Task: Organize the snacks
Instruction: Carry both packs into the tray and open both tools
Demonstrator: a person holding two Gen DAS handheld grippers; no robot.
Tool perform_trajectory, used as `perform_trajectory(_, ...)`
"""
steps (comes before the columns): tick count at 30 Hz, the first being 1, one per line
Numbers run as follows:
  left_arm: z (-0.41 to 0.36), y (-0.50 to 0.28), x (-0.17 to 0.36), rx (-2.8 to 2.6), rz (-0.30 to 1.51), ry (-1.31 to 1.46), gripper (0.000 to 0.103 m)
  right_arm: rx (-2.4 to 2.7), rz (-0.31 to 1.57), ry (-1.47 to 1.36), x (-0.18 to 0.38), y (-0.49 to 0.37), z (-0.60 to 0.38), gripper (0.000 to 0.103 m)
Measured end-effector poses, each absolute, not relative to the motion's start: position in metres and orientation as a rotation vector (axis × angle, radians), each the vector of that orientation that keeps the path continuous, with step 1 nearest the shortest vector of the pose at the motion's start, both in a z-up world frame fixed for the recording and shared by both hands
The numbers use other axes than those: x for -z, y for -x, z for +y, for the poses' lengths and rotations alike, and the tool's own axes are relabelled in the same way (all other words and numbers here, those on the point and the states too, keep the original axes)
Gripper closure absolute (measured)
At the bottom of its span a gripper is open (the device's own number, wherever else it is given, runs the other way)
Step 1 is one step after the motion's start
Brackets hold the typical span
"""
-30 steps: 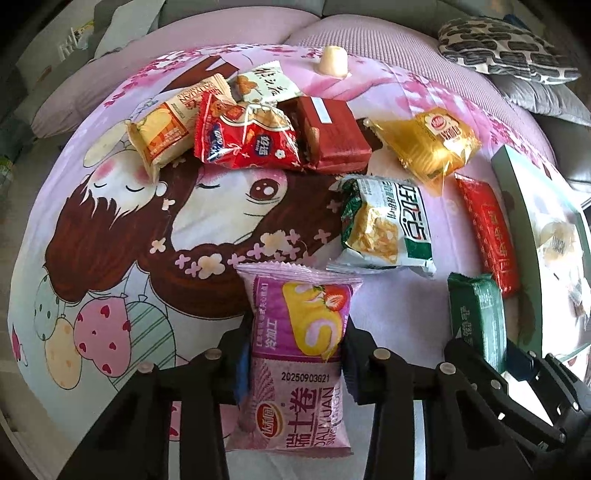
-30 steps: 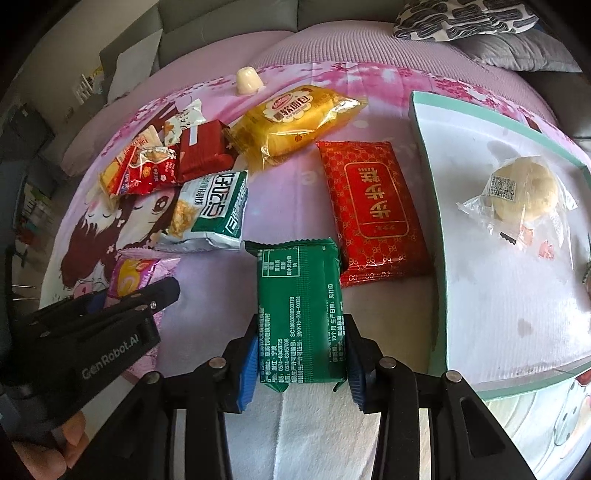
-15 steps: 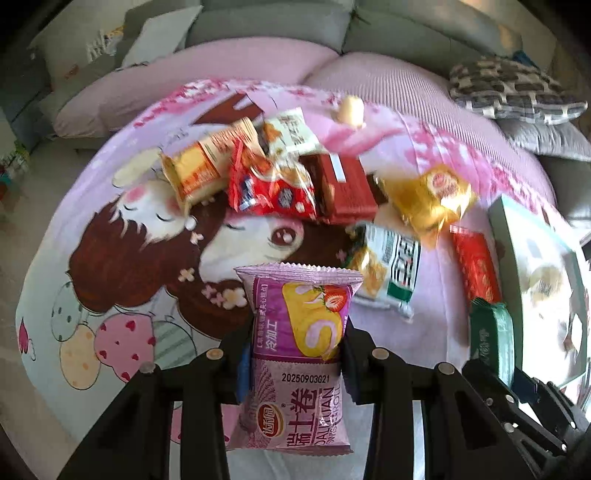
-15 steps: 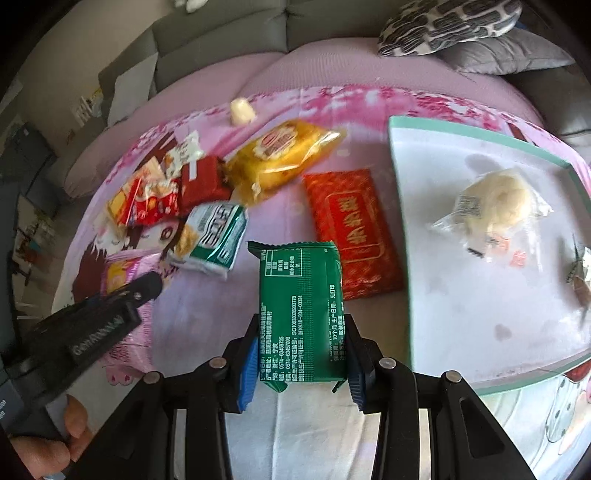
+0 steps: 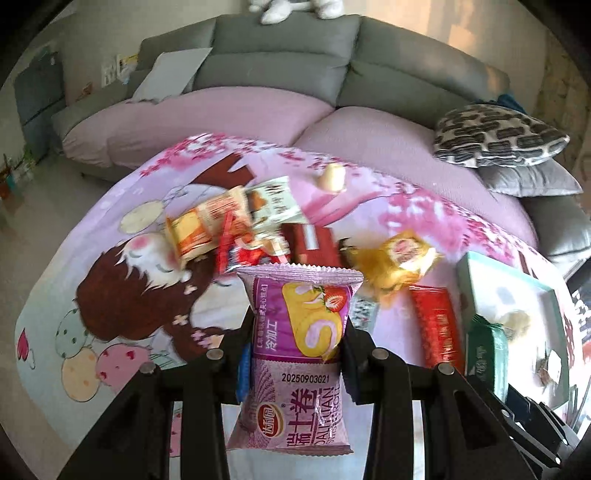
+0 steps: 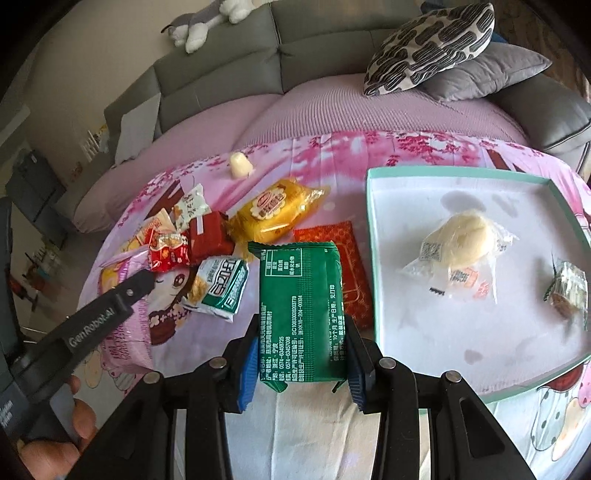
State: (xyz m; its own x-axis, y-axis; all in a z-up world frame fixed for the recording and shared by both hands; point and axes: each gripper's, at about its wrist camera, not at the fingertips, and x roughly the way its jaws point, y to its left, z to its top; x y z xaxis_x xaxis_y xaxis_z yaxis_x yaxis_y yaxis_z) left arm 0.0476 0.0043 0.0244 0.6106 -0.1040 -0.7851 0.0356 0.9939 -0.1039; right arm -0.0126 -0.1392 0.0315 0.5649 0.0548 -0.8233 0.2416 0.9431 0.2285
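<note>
Fingers pinch the purple swiss-roll packet between them; right fingers clamp the green packet.

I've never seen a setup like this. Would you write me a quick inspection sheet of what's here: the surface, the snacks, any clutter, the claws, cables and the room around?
Surface: pink cartoon-print cloth spread over a cushioned seat.
Job's things: teal-rimmed tray holding a wrapped bun and a small wrapped sweet; loose on the cloth, a yellow packet, flat red packet, green-white packet, dark red packet and a small pile beyond.
Clutter: pale jelly cup apart from the rest.
Claws: left claw clamps a purple cake-roll packet; right claw clamps a green packet.
Cables: nothing seen.
Surroundings: grey sofa, patterned cushion, plush toy.
</note>
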Motion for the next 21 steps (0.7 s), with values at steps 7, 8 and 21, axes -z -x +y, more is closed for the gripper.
perform_trajectory(7, -0.028, -0.044, -0.030, 0.181, 0.875, 0.061, 0.063, 0.208, 0.938, -0.367, -0.037, 0.021, -0.172, 0.061)
perform_trajectory(8, -0.034, -0.043, -0.031, 0.199, 0.869, 0.054, 0.063, 0.226, 0.932, -0.378, -0.039, 0.023, -0.179, 0.061)
perform_trajectory(21, -0.107, -0.017, -0.040, 0.406, 0.814, -0.054, 0.063, 0.488, 0.811, -0.529, -0.058, 0.069, -0.275, 0.061)
